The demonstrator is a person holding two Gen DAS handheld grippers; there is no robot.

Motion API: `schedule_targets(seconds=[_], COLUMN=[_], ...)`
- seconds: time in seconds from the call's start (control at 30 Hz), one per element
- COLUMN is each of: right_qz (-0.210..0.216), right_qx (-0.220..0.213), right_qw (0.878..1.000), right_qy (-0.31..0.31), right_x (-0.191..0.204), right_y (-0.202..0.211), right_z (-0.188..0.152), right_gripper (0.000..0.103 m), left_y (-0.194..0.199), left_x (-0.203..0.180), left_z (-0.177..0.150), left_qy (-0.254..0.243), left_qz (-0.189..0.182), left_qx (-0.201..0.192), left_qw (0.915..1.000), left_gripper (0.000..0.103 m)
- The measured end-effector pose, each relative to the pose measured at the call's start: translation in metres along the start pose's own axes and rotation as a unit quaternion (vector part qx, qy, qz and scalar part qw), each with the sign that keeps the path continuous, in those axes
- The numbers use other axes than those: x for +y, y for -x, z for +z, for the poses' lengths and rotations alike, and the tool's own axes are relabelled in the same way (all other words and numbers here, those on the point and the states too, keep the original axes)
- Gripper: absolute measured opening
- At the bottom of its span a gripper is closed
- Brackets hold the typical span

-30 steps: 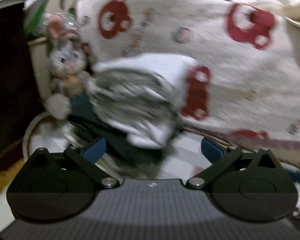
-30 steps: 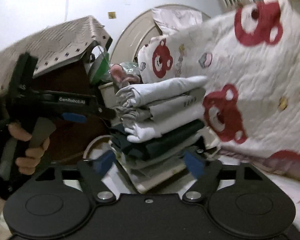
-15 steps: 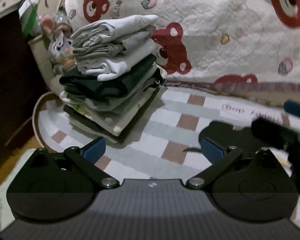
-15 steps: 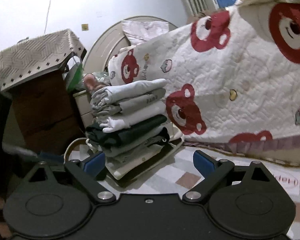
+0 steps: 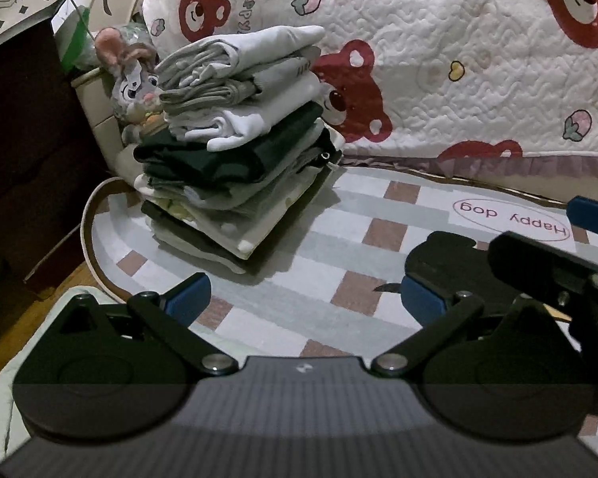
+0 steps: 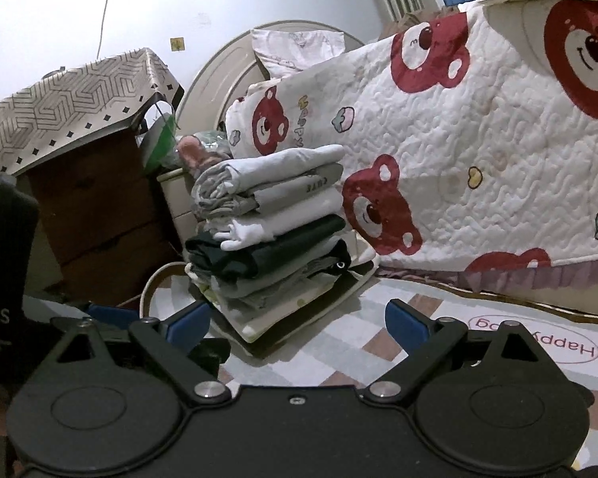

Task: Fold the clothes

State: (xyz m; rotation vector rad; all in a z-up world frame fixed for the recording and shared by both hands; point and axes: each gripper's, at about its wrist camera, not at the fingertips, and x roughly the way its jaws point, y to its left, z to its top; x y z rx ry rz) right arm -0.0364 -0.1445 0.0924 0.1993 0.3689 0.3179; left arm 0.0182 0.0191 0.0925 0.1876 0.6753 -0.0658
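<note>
Blue-padded left gripper and right gripper both spread wide, empty, angled down toward folded clothes stack.

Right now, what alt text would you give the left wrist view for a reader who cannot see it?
A tall stack of folded white, grey and dark green clothes stands on a checked grey-and-brown mat, against a white quilt with red bears. The left gripper is open and empty in front; a grey plush mouse sits behind the stack.

- A pale wall fills the upper left.
- A dark wooden cabinet under a patterned cloth stands left.
- A checked rug covers the floor.
- A bear-print quilt drapes the bed, right.
</note>
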Motion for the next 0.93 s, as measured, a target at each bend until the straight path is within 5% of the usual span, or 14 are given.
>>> schedule_targets(seconds=[0.93], right_qz=[-0.001], right_qx=[0.010], right_qw=[1.000], right_qy=[-0.009], right_x=[-0.0009], right_y=[-0.0028], right_z=[-0.0048], right_gripper=[0.097], left_y=[-0.0011], left_x=[0.0003], left_z=[-0.0032], left_qy=[-0.011], left_qz=[0.006], left_qx=[0.014], left_qw=[0.9998], left_gripper=[0.103])
